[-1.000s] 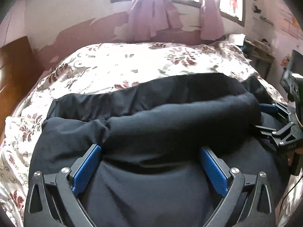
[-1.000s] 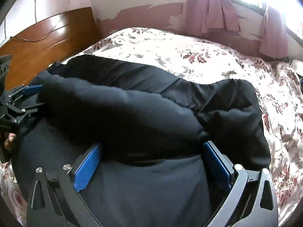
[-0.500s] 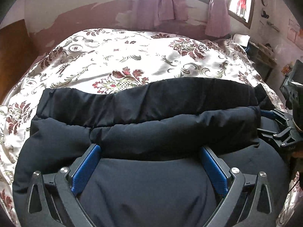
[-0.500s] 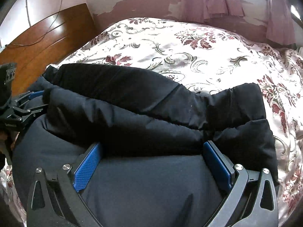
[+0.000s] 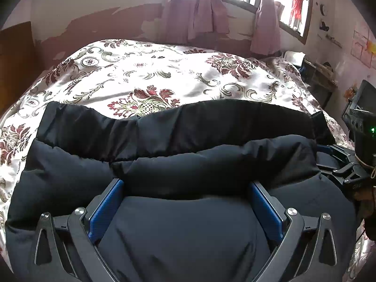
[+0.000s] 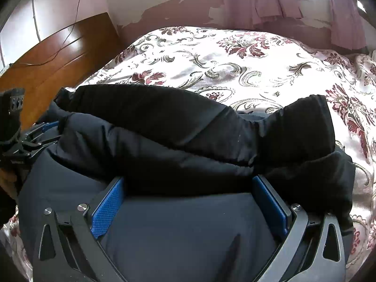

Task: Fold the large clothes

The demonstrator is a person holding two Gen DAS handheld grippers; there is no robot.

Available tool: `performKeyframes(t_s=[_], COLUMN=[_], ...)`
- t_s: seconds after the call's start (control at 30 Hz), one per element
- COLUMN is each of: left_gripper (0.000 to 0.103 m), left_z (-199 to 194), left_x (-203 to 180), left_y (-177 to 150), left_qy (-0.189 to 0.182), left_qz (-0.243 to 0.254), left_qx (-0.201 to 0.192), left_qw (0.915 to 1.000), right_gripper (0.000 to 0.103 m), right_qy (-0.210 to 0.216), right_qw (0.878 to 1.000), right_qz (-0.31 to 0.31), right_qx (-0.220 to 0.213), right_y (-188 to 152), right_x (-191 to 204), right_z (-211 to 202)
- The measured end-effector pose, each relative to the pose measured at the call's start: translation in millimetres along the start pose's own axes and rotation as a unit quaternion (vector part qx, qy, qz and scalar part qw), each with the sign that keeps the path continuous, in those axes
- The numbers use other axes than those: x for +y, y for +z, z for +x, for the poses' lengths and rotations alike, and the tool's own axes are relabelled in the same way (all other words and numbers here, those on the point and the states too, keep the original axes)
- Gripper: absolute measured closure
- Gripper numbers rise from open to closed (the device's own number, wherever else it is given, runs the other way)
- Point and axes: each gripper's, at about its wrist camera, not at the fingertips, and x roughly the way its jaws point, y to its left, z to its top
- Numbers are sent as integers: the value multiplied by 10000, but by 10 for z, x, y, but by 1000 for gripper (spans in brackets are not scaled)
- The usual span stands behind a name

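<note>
Black padded jacket [image 5: 188, 159] lies on the floral bedspread [image 5: 164, 77], near its front edge. Folded bundle, layers stacked; one roll or fold probably left, then tidying. Left gripper [image 5: 185, 199] and right gripper [image 6: 190, 197]: jaws spread wide, pressing cloth, gripping nothing.

Ahead of me a floral bedspread [image 5: 164, 80] covers the bed. On the far wall [image 5: 94, 7], its paint peeling, pink curtains [image 5: 195, 11] hang at a bright window [image 5: 289, 4]. At my left stands a brown wooden headboard [image 6: 58, 56], a thin wire [image 6: 72, 21] trailing across it.
</note>
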Motion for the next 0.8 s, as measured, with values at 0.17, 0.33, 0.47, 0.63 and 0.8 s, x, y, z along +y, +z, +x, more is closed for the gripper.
performKeyframes(t_s=[0.17,0.33,0.47,0.63,0.8], left_gripper=[0,0,0,0,0], left_z=[27,42,45,46,68], left_x=[2,0,-1,0,-3], left_y=[-20,-37,-38,-38,-54], left_qy=[-34,-35,-27,-27,-4], left_qz=[-15,-13,-9,-8,5], left_qx=[-34,-38,-38,-37,-30], left_qw=[10000,10000,10000,10000,10000], right_gripper=[0,0,0,0,0], right_qy=[47,66,73,74,82], right_qw=[10000,9999,9999,9999,9999], right_qz=[48,73,81,78,76], right_qx=[-54,-86,-94,-95,-97], right_y=[-21,-32,-39,-41,-42], right_x=[-19,-27,-31,-37,-42], right_z=[22,36,45,48,49])
